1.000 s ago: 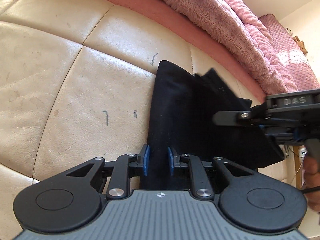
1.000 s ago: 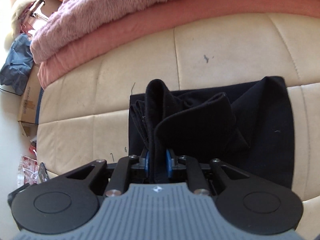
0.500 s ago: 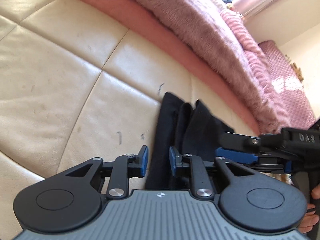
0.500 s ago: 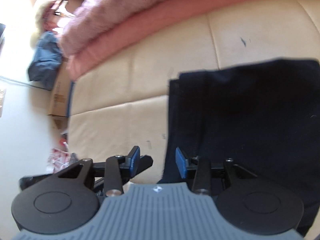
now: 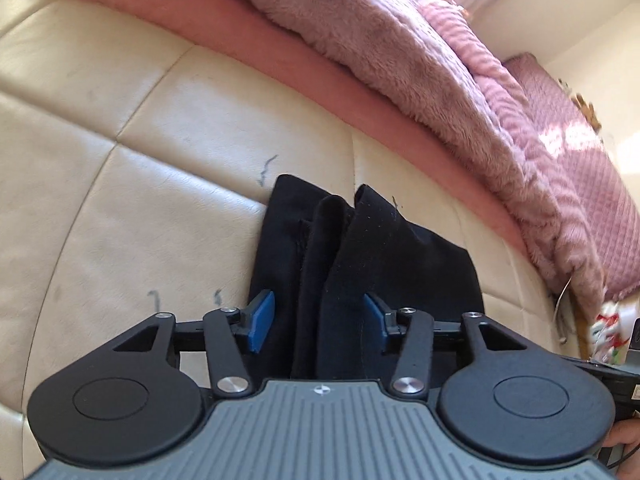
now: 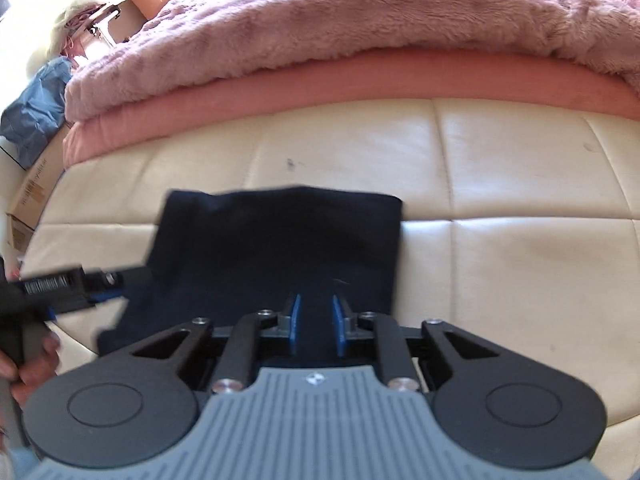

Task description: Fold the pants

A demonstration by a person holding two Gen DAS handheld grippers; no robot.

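The black pants (image 5: 360,256) lie folded in a small stack on the cream leather cushion (image 5: 140,208). In the left wrist view their layered edges face me. My left gripper (image 5: 318,318) is open, its blue pads on either side of the stack's near end. In the right wrist view the pants (image 6: 280,240) look like a flat dark rectangle. My right gripper (image 6: 316,322) is open with a narrow gap, low over the pants' near edge, nothing pinched. The left gripper (image 6: 100,286) also shows at the left of that view.
A fluffy pink blanket (image 6: 360,28) on a pink mattress edge (image 6: 320,84) borders the cushion's far side. A blue cloth (image 6: 36,112) and a cardboard box (image 6: 28,196) sit at far left. Bare cushion lies to the right of the pants.
My right gripper let go of the bunched fold, and the pants now lie flat. My left gripper opened wide around the stack's end. Both cameras shifted.
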